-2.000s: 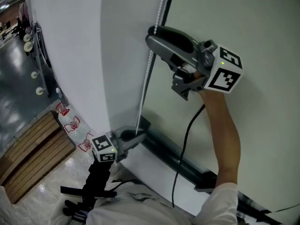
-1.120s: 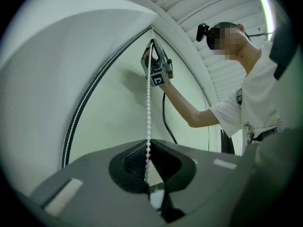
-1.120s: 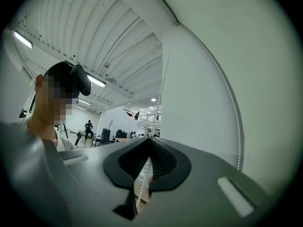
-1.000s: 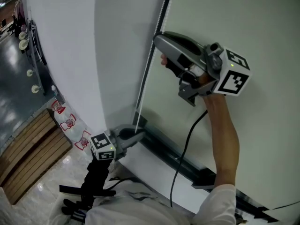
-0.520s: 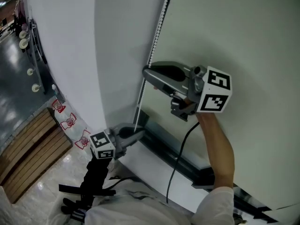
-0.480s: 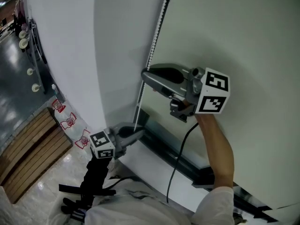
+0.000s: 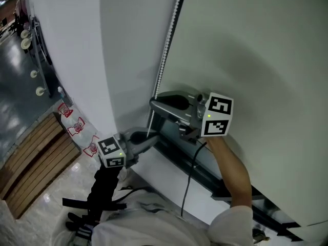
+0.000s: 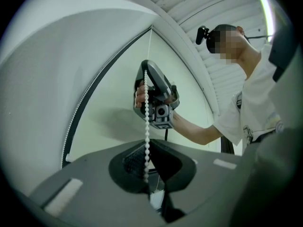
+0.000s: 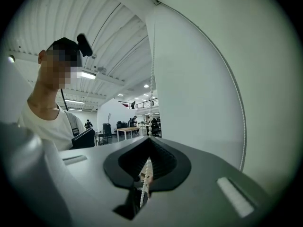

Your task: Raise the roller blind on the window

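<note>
The pale roller blind (image 7: 246,50) hangs over the window, and its white bead chain (image 7: 166,50) runs down along its left edge. My right gripper (image 7: 152,104) is shut on that chain low down, just above the sill. Right below it, my left gripper (image 7: 151,140) is shut on the chain's lower end. In the left gripper view the bead chain (image 8: 147,122) drops from the right gripper (image 8: 154,96) into the left gripper (image 8: 150,143). In the right gripper view the bead chain (image 9: 152,70) enters the closed right gripper (image 9: 150,137).
A dark window frame rail (image 7: 205,176) runs along the bottom of the blind. A white wall (image 7: 72,50) stands to the left of the chain. A black cable (image 7: 185,188) hangs from the right gripper. Wooden slats (image 7: 31,163) and a black stand (image 7: 102,196) are on the floor below.
My right gripper has come down a long way with the bead chain held in it, and rolled a little. The left gripper has stayed where it was at the chain's lower end.
</note>
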